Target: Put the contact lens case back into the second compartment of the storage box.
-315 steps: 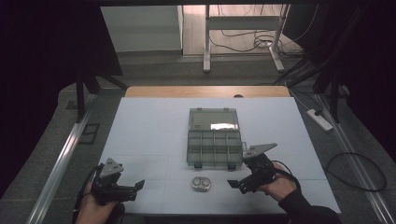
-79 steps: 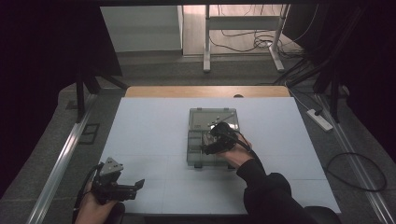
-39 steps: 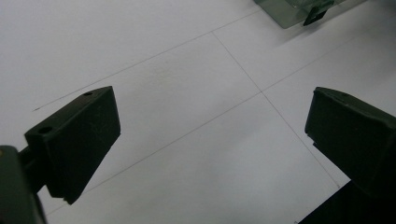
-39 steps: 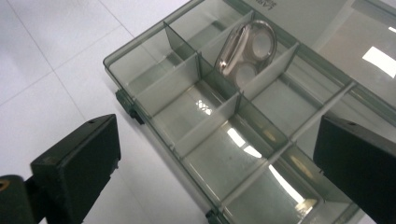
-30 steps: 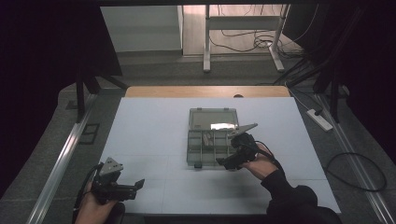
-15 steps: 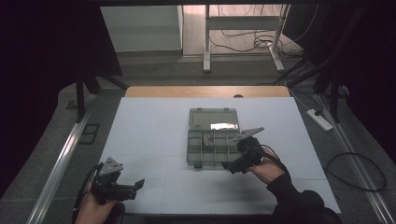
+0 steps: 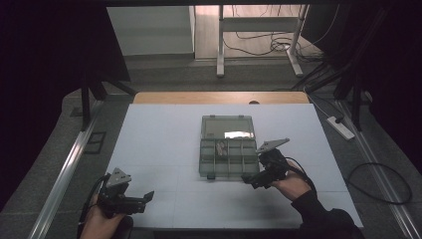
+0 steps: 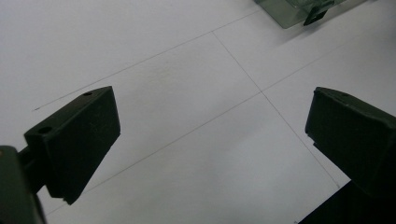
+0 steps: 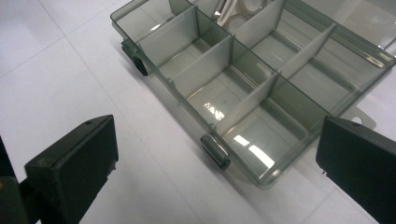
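I hold two tongs, one in each hand. My right gripper (image 7: 250, 179) sits just right of the middle of the high view, by the near right corner of the clear box (image 7: 229, 152). Its jaws are wide apart and hold nothing. My left gripper (image 7: 145, 197) waits in the lower left of that view, over the bare white table (image 7: 164, 144), well away from the box. Its jaws are wide apart too, with nothing between them.

The box lies open in the middle of the table, with its lid (image 7: 228, 128) flat behind it. In the right gripper view I see a small shiny thing (image 9: 233, 11) at the top middle, inside one of the far little rooms (I cannot tell what it is). The near rooms look empty.

Nobody told me the job, so I can only guess. I think something is already in the box, and the lid is not shut yet.

I can read no words or labels anywhere.
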